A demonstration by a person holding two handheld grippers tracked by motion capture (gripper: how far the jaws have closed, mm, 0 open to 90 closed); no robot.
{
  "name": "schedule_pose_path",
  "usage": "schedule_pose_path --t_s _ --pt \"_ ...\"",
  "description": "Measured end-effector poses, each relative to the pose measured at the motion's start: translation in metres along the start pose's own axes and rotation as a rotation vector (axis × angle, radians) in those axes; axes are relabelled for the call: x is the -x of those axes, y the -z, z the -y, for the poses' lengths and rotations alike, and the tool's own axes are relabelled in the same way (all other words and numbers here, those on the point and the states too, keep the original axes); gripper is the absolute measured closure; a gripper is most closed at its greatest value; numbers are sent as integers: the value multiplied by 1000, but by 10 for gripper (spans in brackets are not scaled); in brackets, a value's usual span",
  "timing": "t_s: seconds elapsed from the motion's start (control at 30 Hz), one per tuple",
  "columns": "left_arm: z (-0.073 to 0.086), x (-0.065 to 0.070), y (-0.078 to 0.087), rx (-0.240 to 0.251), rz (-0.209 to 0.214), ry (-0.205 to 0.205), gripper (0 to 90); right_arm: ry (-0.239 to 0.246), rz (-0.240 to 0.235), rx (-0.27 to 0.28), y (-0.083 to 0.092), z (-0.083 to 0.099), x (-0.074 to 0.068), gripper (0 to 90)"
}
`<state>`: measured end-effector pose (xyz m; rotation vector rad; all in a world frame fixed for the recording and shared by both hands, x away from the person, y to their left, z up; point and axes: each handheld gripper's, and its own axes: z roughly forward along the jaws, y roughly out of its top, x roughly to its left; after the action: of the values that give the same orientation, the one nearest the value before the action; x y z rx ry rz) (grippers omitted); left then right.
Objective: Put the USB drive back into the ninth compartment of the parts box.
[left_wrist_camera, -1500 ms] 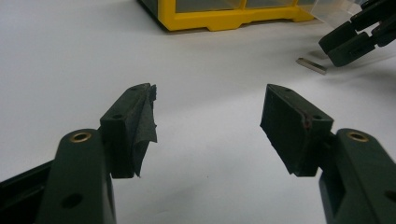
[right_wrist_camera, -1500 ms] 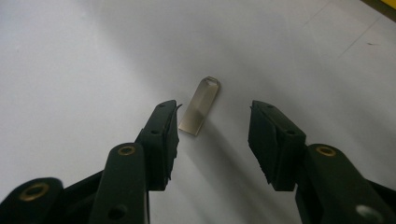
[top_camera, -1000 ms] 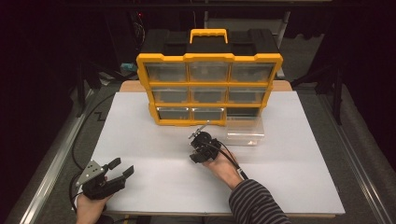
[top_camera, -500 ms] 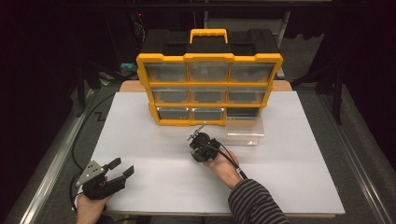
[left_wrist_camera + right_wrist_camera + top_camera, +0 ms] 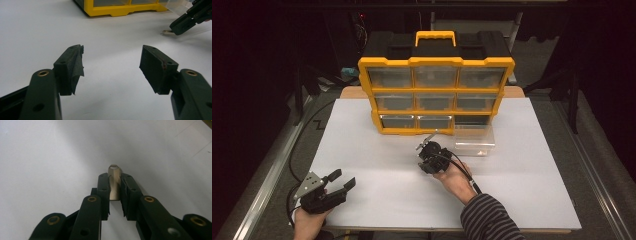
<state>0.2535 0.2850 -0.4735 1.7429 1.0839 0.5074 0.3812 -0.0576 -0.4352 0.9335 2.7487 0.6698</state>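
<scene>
We're keeping the left gripper (image 5: 339,186) idle nr the table's (image 5: 532,200) front edge, jaws wide, nothing in them. Right gripper (image 5: 115,182) is pinching a small metal piece (image 5: 114,181) just above the table. Judging: pickup done, drop-off left, prob. into the clear drawer (image 5: 474,141) pulled out beyond. Yellow organizer (image 5: 435,90) is standing behind; nothing's blocking.
</scene>
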Motion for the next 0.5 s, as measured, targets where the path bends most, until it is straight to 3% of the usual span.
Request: schedule_pose_path --t_s 0.5 --pt "0 0 0 -1 -3 0 356 -18 -8 19 15 21 7 792"
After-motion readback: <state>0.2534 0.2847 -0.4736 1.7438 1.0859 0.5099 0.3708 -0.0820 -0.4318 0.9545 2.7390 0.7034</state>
